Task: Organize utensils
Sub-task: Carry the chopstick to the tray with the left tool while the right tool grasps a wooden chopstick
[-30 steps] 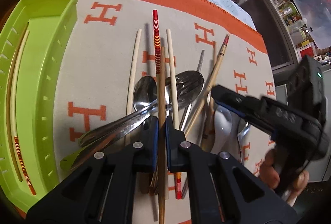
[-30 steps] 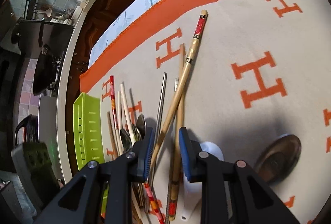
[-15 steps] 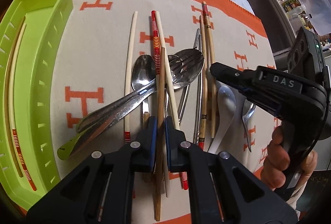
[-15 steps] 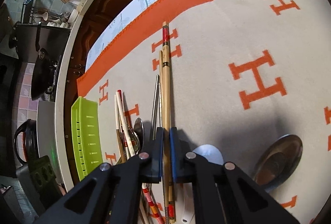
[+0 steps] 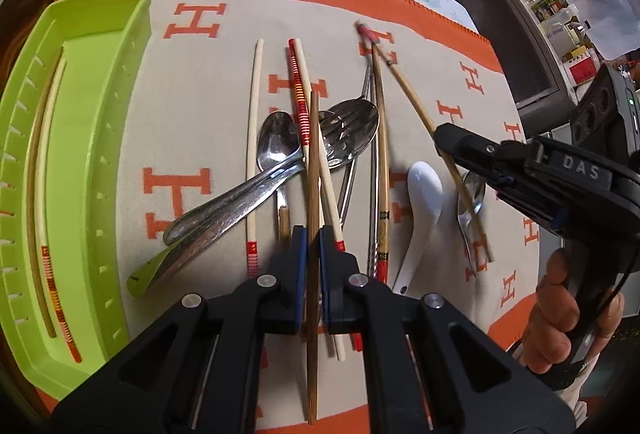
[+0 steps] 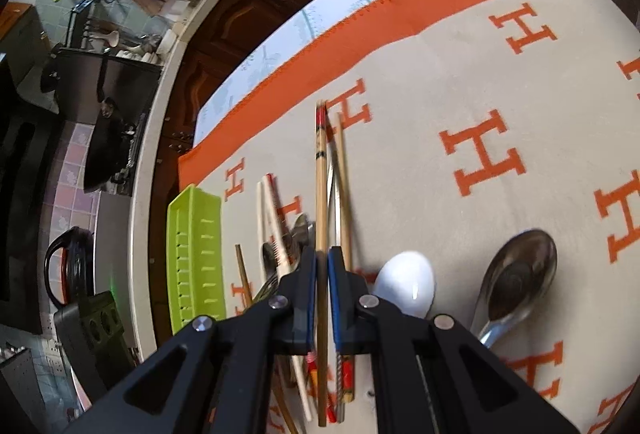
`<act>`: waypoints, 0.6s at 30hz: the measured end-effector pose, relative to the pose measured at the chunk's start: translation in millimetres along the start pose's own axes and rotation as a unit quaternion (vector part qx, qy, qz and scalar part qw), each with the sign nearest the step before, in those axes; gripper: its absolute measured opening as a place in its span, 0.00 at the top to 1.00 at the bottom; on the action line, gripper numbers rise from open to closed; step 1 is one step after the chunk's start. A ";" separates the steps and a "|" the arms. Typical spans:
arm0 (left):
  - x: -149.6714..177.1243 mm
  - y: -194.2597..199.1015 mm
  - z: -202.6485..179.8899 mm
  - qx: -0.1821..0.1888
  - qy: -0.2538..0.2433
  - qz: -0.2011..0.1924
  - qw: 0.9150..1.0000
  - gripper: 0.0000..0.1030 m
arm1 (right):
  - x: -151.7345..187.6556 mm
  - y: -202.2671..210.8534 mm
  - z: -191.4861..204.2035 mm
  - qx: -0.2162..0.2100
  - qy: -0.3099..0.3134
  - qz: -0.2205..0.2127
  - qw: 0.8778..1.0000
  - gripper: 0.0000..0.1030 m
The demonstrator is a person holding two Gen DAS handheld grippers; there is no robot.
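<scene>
**Spotter:** What do you have in each gripper?

**Operator:** My left gripper is closed down on a dark brown chopstick. Its long axis runs straight ahead between the fingers, out over the pile. My right gripper is pinched on a pale bamboo chopstick, the one with the red end. In the left view that stick slants across the mat, its far end blurred.

**Spotter:** Where do they need to go?

**Operator:** I judge the green tray, along the left edge of the orange-lettered mat on the counter. It already holds two chopsticks laid lengthwise. From my left gripper the tray lies off to the left, and its long axis runs roughly parallel to the stick I hold, so I expect a sideways carry with little turning. The left hand is the nearer one.

**Spotter:** And the right?

**Operator:** Farther off. Between it and the tray sit the steel spoons, the slotted spoon and several loose chopsticks. The white ceramic spoon lies just beside my right fingers, a large steel spoon further right.

**Spotter:** Room to move?

**Operator:** The strip of mat between pile and tray is bare. I would lift clear before crossing, or the sticks may snag the pile.
</scene>
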State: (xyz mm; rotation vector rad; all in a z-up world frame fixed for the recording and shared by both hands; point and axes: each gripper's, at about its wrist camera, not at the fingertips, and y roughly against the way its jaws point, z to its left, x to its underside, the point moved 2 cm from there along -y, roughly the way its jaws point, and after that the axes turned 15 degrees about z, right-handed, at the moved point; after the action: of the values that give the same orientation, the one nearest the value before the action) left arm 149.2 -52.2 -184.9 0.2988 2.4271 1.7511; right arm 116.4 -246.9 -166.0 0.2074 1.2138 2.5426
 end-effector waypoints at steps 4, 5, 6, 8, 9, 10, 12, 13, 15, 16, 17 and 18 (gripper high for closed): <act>11.0 18.2 2.5 -0.013 -0.007 -0.018 1.000 0.96 | 16.0 8.0 19.1 0.000 0.025 -0.006 1.000 0.94; 15.5 24.0 4.4 -0.016 -0.008 -0.024 1.000 0.96 | 21.2 10.3 25.4 0.001 0.033 -0.009 0.999 0.95; 20.0 31.2 7.5 -0.017 -0.007 -0.030 0.999 0.96 | 25.5 12.1 31.0 0.001 0.040 -0.010 0.999 0.95; 28.3 47.1 14.6 -0.020 -0.004 -0.045 0.999 0.96 | 35.0 15.0 42.0 -0.001 0.052 -0.011 0.999 0.95; 32.3 55.6 19.1 -0.022 -0.001 -0.053 0.998 0.96 | 40.1 16.4 48.1 -0.001 0.058 -0.013 0.998 0.95; 36.6 64.5 23.4 -0.023 0.002 -0.061 0.998 0.96 | 44.8 17.9 54.0 -0.002 0.064 -0.015 0.998 0.95; 45.4 84.8 34.5 -0.023 0.009 -0.079 0.997 0.96 | 53.8 21.3 64.8 -0.001 0.074 -0.019 0.997 0.95; 49.0 93.1 38.8 -0.023 0.010 -0.086 0.996 0.96 | 57.7 22.8 70.5 -0.001 0.078 -0.021 0.997 0.95; 57.4 116.1 51.5 -0.029 0.016 -0.107 0.994 0.96 | 63.0 25.6 80.2 -0.004 0.084 -0.024 0.996 0.95; 61.7 127.4 58.8 -0.031 0.020 -0.116 0.993 0.96 | 65.8 27.1 87.9 -0.005 0.090 -0.026 0.996 0.95; 64.3 137.3 65.0 -0.033 0.023 -0.124 0.991 0.96 | 69.1 28.6 96.4 -0.006 0.097 -0.029 0.995 0.95; 66.2 148.2 72.9 -0.037 0.026 -0.134 0.990 0.96 | 72.0 29.3 104.0 -0.007 0.104 -0.030 0.994 0.95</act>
State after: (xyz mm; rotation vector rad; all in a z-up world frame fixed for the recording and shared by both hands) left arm 113.3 76.0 -66.9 -0.0801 2.3026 1.7418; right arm 69.6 -163.5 -78.1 -0.0987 1.2532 2.5693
